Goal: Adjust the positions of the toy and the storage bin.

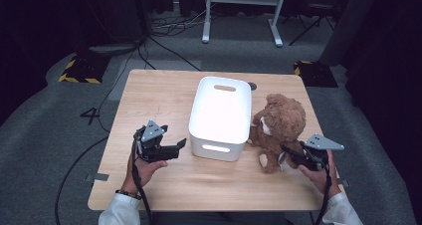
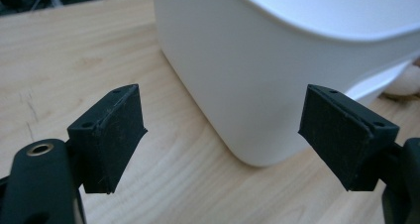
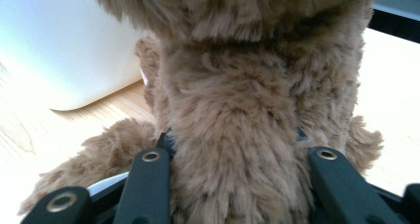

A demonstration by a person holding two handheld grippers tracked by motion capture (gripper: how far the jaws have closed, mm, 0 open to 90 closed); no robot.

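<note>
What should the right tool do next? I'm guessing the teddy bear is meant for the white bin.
Probably lift. In the right gripper view the right tool has its jaws on either side of the teddy bear, fur packed between them. The bear still sits on the table beside the white bin, so raising it clear of the rim likely comes first. The left tool waits open near the bin.

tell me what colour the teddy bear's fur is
Light brown, with paler cream on the muzzle and foot sole. The teddy bear shows best in the high view.
</note>
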